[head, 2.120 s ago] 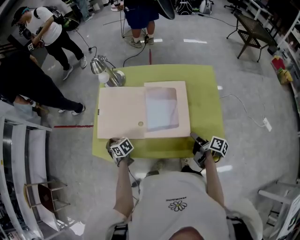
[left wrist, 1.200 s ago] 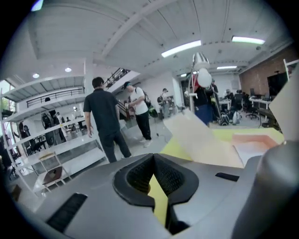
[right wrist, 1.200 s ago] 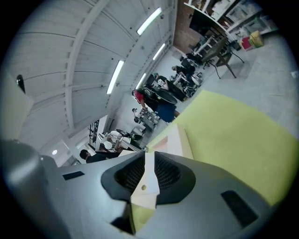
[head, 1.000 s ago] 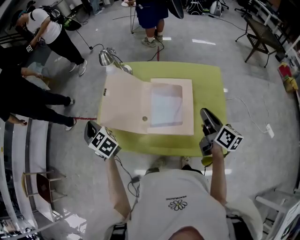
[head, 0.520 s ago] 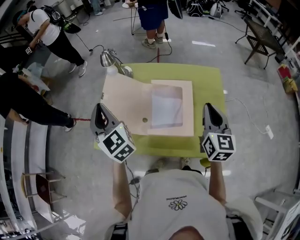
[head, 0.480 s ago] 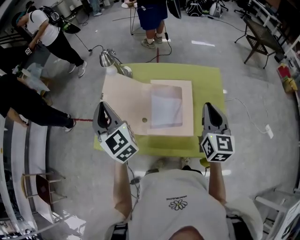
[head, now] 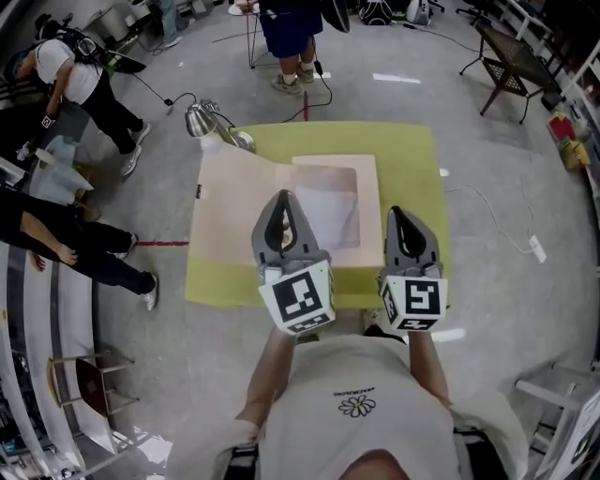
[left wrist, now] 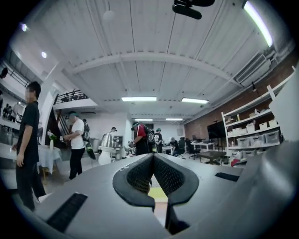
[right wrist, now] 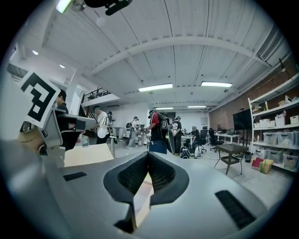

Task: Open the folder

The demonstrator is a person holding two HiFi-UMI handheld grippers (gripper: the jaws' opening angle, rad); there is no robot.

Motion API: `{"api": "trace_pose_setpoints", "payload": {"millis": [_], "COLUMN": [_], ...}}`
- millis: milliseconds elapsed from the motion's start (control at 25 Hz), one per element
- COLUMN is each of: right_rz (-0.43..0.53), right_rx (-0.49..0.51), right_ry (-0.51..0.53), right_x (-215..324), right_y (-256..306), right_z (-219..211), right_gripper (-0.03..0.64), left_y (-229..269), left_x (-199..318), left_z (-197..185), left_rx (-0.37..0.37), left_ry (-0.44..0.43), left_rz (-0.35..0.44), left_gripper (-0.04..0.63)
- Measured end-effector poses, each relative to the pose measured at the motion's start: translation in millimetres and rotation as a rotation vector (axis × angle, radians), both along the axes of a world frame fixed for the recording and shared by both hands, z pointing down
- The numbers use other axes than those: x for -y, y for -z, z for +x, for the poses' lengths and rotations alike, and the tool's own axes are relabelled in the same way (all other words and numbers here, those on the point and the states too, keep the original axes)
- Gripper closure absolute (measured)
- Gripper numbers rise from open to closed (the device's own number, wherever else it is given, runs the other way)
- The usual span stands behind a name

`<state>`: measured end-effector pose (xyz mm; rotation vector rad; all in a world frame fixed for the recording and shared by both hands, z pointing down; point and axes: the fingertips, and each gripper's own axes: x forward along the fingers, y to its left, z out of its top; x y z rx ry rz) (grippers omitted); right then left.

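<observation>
The beige folder [head: 230, 202] lies open on the green table [head: 412, 159], its cover spread to the left and a white sheet [head: 339, 208] showing in its right half. My left gripper [head: 284, 202] is held level above the folder's front middle, shut, with nothing between its pads [left wrist: 140, 175]. My right gripper [head: 401, 217] hovers beside it over the folder's right edge. Its jaws have just been closing and now meet, with nothing between them. The gripper views look out level across the room; the right gripper view catches the folder's cover [right wrist: 88, 154] and the left gripper's marker cube [right wrist: 39, 98].
A silver desk lamp [head: 199, 120] stands at the table's far left corner. People stand on the floor to the left [head: 66, 80] and beyond the far edge [head: 286, 28]. A dark chair [head: 506, 56] is at the far right. Metal shelving [head: 37, 309] runs along the left.
My left gripper has swung up and to the right, from beside the table's left front edge to over the folder. The right gripper has risen slightly and rolled upright. The folder lies still.
</observation>
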<state>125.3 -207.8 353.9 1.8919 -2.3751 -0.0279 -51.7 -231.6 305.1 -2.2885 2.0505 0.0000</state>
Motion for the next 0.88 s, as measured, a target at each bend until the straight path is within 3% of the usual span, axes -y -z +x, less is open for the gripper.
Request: {"api": "trace_pose_setpoints", "payload": {"millis": [320, 880], "right_rz": [-0.017, -0.018], "right_rx": [-0.021, -0.040], "right_ry": [0.020, 0.026], "right_x": [-7, -14], "right_y": [-11, -14], "right_z": [-14, -18], "right_gripper": [0.604, 0.604], "left_y": [-29, -37], "left_x": [-16, -23], "left_z": [25, 15], "left_rx": [0.023, 0.021], "left_ry": [-0.055, -0.030], "left_rz": [-0.062, -0.075], "left_gripper": [0.581, 0.581]}}
